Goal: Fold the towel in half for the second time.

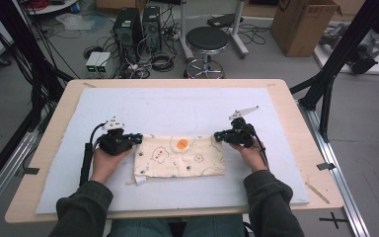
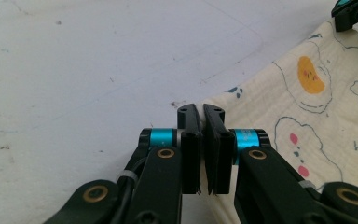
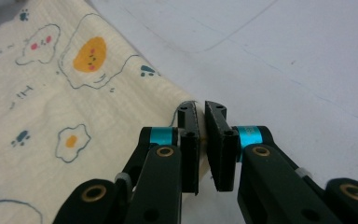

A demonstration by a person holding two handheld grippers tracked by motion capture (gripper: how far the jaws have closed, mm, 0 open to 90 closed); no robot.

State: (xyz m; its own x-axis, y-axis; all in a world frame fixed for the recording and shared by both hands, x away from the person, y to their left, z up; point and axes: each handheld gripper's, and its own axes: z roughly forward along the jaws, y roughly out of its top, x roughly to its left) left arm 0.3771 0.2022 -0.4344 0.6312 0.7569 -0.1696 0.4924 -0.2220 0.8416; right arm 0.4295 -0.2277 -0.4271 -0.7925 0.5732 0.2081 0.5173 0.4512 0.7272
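High view, nearest edge first: your forearms enter from the bottom, and each hand holds its gripper at one far corner of the cloth. The cloth lies flat on the white mat, folded into a band whose long axis runs left to right between your hands.

Left gripper: it sits at the far left corner of the cloth. In the left gripper view the jaws stand together, pads nearly meeting, with the corner of the cloth at their tips; the cloth spreads away to the right of the left gripper. Whether fabric is actually pinched between the pads cannot be told from that view.

Right gripper: it sits at the far right corner. In the right gripper view the jaws are likewise drawn together at the cloth's edge, with the cloth lying to the left of the right gripper. A thin sliver of fabric appears between the pads, so a grip on the hem seems likely.

Both hands stand equally near their corners, well apart from each other along the long axis. Any coming move, judged from this layout, turns on keeping the two corners level and carrying them together across the short axis.

Beyond the mat lies the bare far rim of the table, then a stool on the floor.
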